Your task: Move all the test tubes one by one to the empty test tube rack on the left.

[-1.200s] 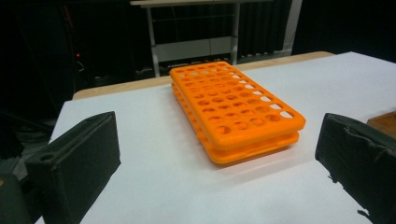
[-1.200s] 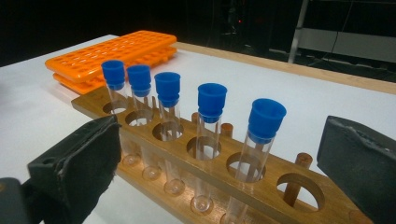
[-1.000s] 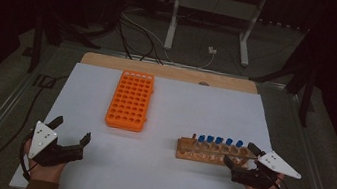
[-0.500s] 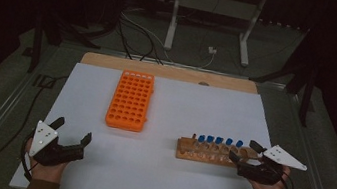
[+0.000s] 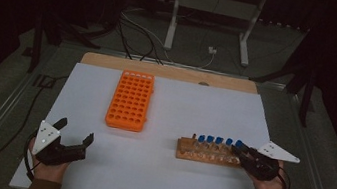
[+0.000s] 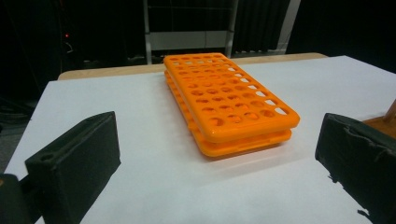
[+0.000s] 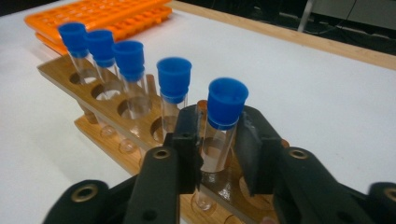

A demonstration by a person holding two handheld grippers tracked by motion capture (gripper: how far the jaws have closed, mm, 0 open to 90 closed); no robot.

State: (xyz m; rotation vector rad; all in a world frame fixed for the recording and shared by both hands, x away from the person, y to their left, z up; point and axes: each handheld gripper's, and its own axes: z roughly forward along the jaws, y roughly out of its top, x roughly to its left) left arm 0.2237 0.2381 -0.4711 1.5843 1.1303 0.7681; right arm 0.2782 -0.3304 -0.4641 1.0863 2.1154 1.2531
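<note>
Five blue-capped tubes (image 7: 128, 60) in wooden rack (image 7: 60, 70); R gripper (image 7: 217, 140) just closed on end tube (image 7: 226, 105); L gripper (image 5: 73, 133) open.

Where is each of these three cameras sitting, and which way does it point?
High view: above the person's side, looking forward and down on the table; both hands and claws show.
Left gripper view: on the left claw, jaws wide apart, facing the orange rack.
Right gripper view: on the right claw, closed around the nearest blue-capped tube in the wooden rack.
All three share the orange rack.

Orange rack (image 5: 130, 100) on white table (image 5: 194, 108)
</note>
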